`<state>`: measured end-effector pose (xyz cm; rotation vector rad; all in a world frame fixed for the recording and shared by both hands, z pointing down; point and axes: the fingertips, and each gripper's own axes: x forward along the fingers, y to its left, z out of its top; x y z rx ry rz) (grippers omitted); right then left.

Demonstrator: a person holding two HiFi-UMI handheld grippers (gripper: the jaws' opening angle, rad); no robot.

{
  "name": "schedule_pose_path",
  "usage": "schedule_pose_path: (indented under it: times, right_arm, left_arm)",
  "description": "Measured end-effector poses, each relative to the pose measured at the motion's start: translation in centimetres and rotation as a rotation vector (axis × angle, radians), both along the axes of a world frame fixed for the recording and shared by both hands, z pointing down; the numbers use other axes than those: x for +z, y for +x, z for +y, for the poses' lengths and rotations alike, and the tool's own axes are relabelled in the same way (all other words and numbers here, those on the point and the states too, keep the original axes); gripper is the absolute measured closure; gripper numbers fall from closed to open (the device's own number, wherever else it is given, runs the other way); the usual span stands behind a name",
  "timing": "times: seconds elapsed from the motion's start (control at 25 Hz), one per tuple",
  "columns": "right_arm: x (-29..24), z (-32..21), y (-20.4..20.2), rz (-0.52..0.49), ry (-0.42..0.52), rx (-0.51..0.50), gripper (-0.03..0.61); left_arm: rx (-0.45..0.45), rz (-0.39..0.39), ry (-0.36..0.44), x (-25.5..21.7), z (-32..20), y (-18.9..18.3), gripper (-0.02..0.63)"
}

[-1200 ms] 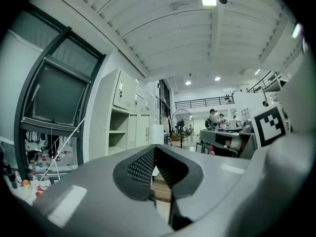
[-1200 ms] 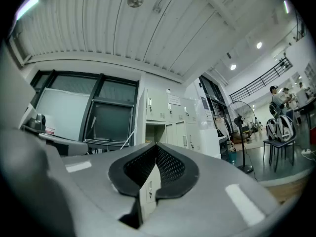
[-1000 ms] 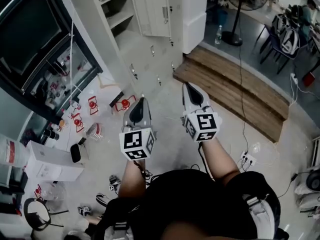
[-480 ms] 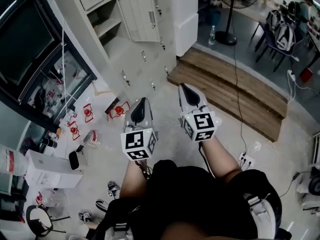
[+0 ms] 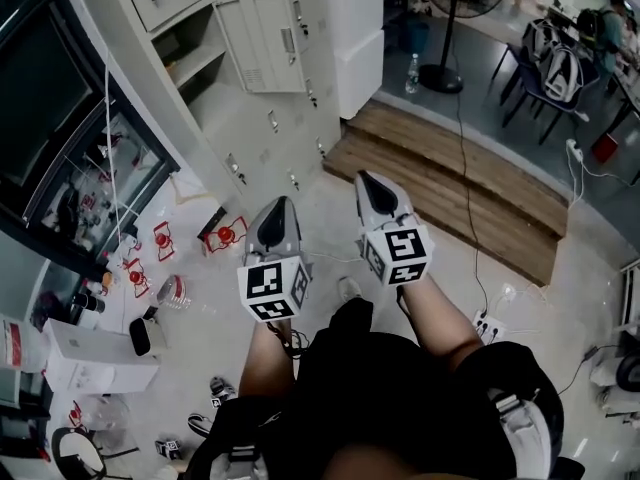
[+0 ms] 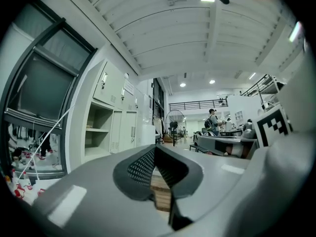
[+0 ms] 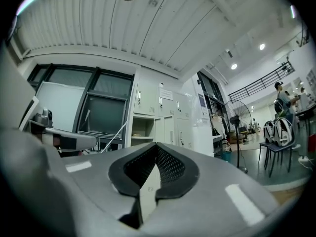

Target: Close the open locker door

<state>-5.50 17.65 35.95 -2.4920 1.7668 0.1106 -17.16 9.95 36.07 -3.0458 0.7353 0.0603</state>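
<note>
Locker door [image 5: 262, 46] stands open, well ahead of me; I hold my left tool [image 5: 280, 208] and right tool [image 5: 365, 180] closed, empty, side by side.

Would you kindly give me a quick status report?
Left gripper and right gripper shut, empty. Locker door open, well ahead, untouched. Floor clutter left of path, wooden step right.

no legible text, labels or numbers anywhere

Pale speckled floor [image 5: 322, 218] — wooden platform [image 5: 450, 183], standing fan [image 5: 440, 76], dark window [image 5: 40, 78] — ribbed ceiling [image 6: 163, 28] lit.
</note>
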Motion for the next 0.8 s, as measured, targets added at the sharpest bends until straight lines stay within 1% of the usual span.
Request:
schedule_pose_path:
  times: [0.16,0.36,0.56,0.8]
  right_arm:
    - [0.7,-1.5,2.3,0.0,-0.005,0.008,0.569]
    - [1.7,-4.7,6.0,-0.001,-0.029,0.004,0.568]
    - [1.7,-9.1,10.4,-0.013,-0.033,-0.002,0.569]
    - [1.3,-14.8,15.6,-0.031,-0.026,-0.019,0.569]
  left_arm:
    - [0.021,-0.003,-0.01,1.0,-1.4,2.9,0.614]
    - [0.021,0.003,-0.029,1.7,-4.4,6.7,0.614]
    - [0.012,-0.013,-0.047,2.3,-8.7,10.8,0.614]
    - [-0.006,-0.023,-0.045,1.7,-14.5,15.6,0.614]
